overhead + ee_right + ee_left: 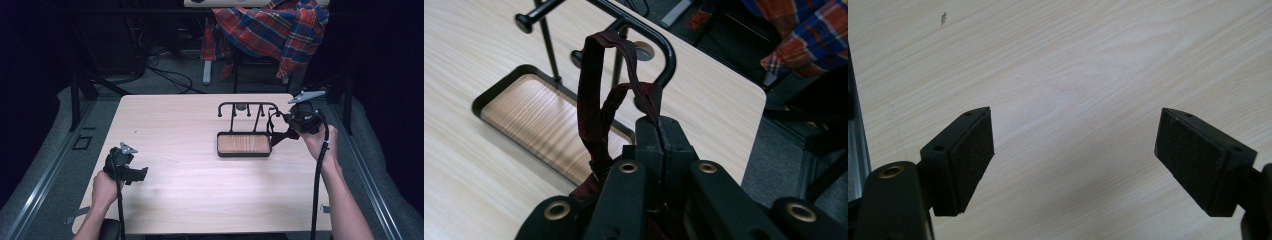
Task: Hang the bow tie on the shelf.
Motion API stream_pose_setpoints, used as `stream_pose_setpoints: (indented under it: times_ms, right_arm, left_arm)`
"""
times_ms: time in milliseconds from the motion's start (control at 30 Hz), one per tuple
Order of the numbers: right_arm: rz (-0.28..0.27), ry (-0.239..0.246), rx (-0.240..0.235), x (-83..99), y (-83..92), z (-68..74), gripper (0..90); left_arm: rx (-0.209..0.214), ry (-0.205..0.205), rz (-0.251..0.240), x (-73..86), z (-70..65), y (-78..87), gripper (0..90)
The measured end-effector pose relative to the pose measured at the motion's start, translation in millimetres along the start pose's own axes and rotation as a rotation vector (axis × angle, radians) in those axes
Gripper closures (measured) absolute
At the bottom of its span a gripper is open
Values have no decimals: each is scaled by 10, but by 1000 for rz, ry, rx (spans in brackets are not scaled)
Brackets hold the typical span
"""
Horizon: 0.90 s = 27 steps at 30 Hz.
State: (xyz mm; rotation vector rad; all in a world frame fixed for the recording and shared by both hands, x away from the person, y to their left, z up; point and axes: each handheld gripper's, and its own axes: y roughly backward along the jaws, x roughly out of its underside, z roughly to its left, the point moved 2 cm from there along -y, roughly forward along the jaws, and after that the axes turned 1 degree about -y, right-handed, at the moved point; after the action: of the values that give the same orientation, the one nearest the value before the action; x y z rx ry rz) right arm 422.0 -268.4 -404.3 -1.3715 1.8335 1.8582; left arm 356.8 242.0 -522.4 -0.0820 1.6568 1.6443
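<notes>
A black metal rack [247, 106] with a wooden base tray [244, 144] stands right of the table's middle. My right gripper [290, 122] is just right of the rack, shut on a dark red strap [275, 131]. In the right gripper view the strap [594, 95] loops up from the shut jaws [659, 127] in front of the rack's curved top bar [651, 35], above the wooden base [534, 117]. Whether the strap touches the bar I cannot tell. My left gripper [135, 172] rests low near the table's front left, open, with bare tabletop between its pads [1073, 150].
A plaid shirt [272, 25] hangs over a chair behind the table. Cables [170, 75] lie on the floor at the back. The light wooden table [190, 190] has its far right corner close to the rack [744, 95]. Metal rails run along both sides.
</notes>
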Motion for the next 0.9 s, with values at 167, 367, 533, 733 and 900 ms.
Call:
stream_pose_setpoints:
  times_ms: [167,367,533,733,900]
  right_arm:
    - [13,-23,3,1,-99,-64,890]
    - [9,-66,8,9,-212,-152,889]
    - [0,-96,9,14,-295,-180,888]
    - [-1,-124,-1,52,-416,-213,885]
    - [9,-138,-21,106,-487,-230,882]
  left_arm:
    - [-6,-2,-6,-4,0,5,160]
    - [-9,-2,-7,-7,-2,4,160]
    - [-7,-4,-9,-7,-6,3,160]
    - [-11,-4,-13,-7,-7,0,160]
    - [-11,-10,-20,-14,-16,7,160]
